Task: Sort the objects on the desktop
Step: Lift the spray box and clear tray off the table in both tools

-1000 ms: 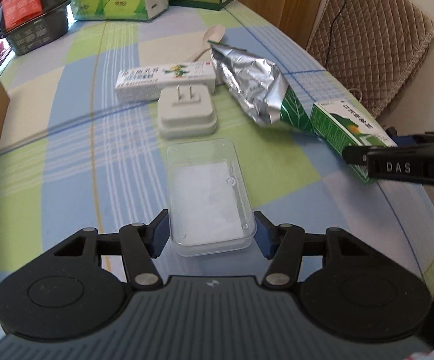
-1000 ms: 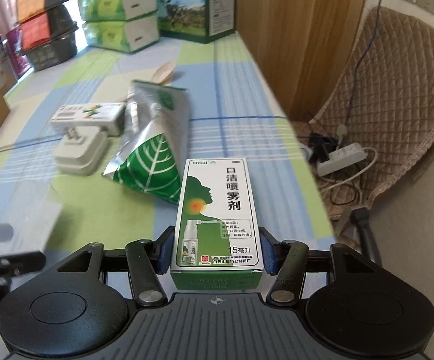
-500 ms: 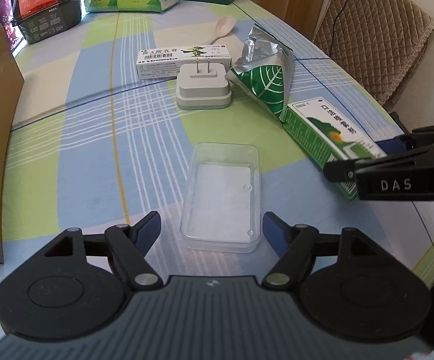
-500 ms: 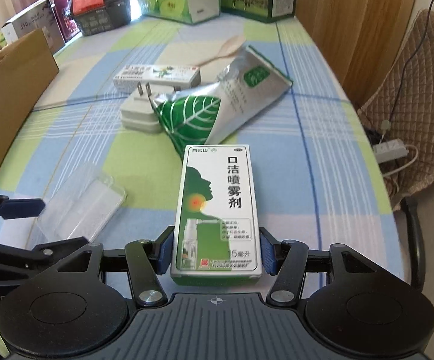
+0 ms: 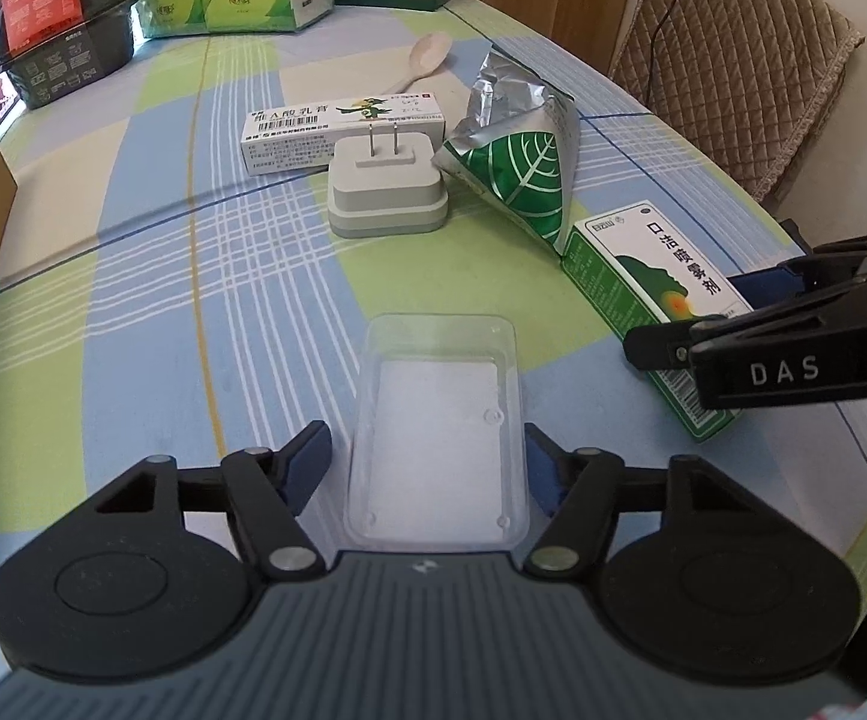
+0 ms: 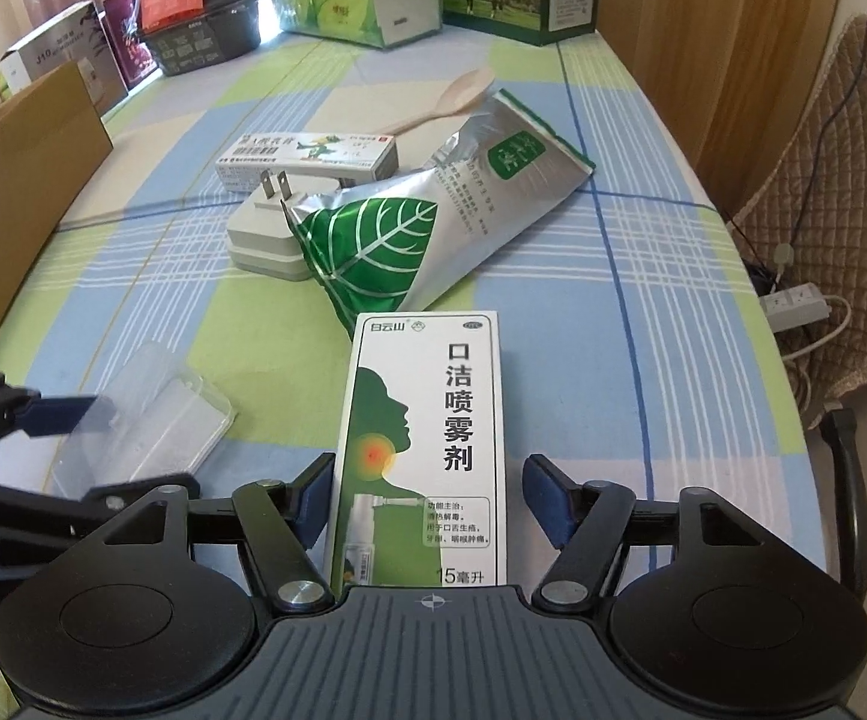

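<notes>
Both claws have let go since a second ago | left gripper [image 5: 427,462] wide, straddling clear tray [image 5: 439,420] | right gripper [image 6: 430,495] wide around spray box [image 6: 427,438] on tablecloth [image 6: 643,360] | beyond: foil pouch [image 6: 421,228], plug adapter [image 5: 386,186], ointment box [image 5: 337,129], spoon [image 5: 424,60]

- Bare worktop [image 5: 133,312] lies open left of the clear tray [image 5: 439,420].
- Right of the tray, the spray box [image 5: 643,282] and right claw [image 6: 430,498] block passage.
- Beyond the tray, the charger [image 5: 388,195], foil pouch [image 5: 517,162] and ointment box [image 5: 337,126] crowd together.
- A cardboard box [image 6: 19,180] walls the left edge.
</notes>
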Demonstrator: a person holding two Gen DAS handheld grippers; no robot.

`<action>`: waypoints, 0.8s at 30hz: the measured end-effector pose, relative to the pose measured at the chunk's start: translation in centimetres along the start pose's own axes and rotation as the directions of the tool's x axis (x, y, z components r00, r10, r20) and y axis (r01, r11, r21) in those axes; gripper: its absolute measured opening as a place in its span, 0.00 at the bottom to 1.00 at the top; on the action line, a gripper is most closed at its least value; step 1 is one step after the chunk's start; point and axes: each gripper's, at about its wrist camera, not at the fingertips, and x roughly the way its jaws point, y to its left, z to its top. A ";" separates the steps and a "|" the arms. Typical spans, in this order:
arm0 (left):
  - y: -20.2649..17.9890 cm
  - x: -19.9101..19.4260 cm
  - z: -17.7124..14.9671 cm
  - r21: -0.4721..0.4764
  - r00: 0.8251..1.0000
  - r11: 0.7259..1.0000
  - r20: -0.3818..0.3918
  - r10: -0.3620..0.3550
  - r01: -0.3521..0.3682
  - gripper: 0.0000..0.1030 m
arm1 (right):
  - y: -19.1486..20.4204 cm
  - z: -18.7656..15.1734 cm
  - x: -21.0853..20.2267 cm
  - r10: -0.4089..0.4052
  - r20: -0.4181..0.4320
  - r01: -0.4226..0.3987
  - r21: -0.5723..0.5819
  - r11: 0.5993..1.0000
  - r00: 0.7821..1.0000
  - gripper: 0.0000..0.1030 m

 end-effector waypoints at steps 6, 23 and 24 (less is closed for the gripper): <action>-0.4 0.3 0.7 0.024 1.000 1.000 0.001 0.004 -0.004 0.51 | 0.2 0.0 0.2 -0.010 0.006 0.010 -0.025 1.000 1.000 0.57; -0.5 -3.7 -0.8 -0.021 0.999 0.999 -0.007 0.031 -0.031 0.50 | 1.2 -0.5 -4.1 -0.015 0.050 0.014 0.012 1.000 0.999 0.51; -0.4 -4.1 -0.9 -0.027 1.000 0.999 -0.004 0.030 -0.030 0.50 | 1.4 -0.7 -4.6 -0.014 0.052 0.014 0.010 1.000 0.999 0.51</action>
